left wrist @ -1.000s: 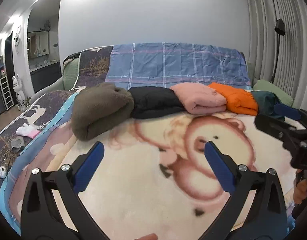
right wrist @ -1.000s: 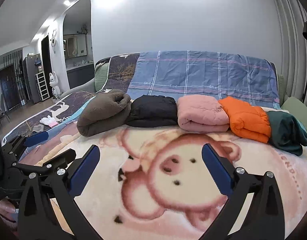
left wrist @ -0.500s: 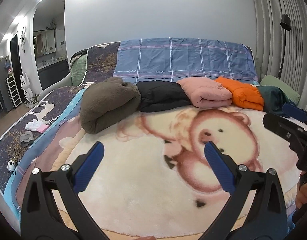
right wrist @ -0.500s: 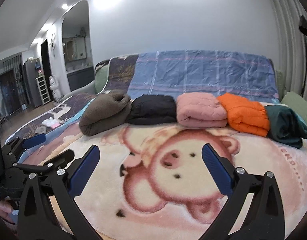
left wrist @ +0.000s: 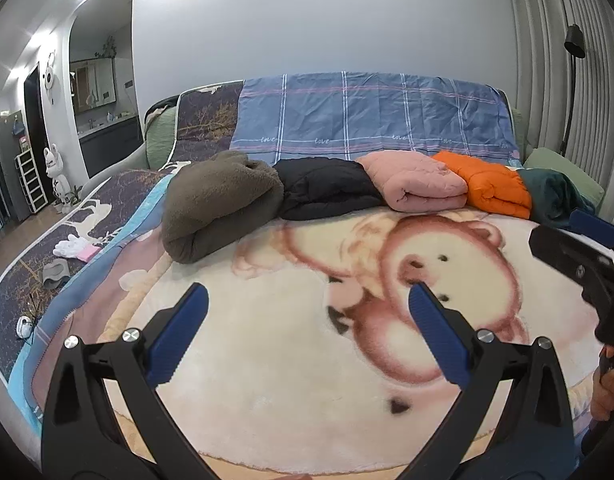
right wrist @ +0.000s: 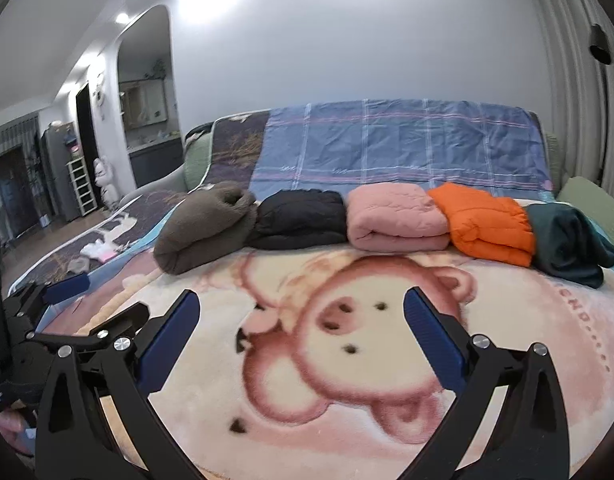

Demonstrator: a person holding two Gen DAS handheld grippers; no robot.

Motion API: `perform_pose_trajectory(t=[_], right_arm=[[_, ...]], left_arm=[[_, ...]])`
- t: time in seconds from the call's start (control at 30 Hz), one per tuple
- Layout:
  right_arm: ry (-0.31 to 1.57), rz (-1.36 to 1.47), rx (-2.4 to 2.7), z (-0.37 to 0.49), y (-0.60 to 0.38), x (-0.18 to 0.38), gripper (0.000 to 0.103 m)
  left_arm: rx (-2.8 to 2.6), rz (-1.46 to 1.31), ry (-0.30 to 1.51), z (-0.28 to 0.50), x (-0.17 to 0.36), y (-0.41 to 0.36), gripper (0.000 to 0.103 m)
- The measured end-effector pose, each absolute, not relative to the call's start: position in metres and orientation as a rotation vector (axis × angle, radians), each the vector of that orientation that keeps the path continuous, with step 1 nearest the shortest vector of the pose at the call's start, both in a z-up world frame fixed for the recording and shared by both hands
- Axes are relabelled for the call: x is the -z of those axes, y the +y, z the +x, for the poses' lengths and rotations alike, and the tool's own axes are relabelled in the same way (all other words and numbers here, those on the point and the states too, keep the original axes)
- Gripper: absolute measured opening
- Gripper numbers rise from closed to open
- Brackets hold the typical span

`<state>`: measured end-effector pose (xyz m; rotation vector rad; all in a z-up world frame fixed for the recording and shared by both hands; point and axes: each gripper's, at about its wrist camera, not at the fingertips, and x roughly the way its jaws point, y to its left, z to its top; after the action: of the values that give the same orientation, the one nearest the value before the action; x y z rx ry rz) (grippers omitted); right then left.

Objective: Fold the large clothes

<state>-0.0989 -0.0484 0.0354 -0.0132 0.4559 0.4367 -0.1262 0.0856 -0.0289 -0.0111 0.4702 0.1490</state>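
Note:
Several folded clothes lie in a row at the far side of the bed: a brown fleece, a black jacket, a pink quilted one, an orange puffer and a dark green one. My left gripper is open and empty above the pig-print blanket. My right gripper is open and empty over the same blanket; it also shows at the right edge of the left wrist view.
A blue plaid cover drapes the headboard. White gloves and small items lie on the dark deer-print cover at the bed's left side. A floor lamp and curtains stand at right. A doorway and shelves are at far left.
Both grippers have pulled back from the bed and risen a little, so the bed's near edge shows. The clothes have not moved. Both grippers stay open.

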Motion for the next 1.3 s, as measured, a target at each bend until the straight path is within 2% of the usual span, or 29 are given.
perform_pose_trajectory(t=[1.3], right_arm=[[0.553, -0.015, -0.428, -0.078, -0.044, -0.021, 0.102]], left_arm=[[-0.152, -0.049, 0.499, -0.111, 0.044, 0.089, 0.101]])
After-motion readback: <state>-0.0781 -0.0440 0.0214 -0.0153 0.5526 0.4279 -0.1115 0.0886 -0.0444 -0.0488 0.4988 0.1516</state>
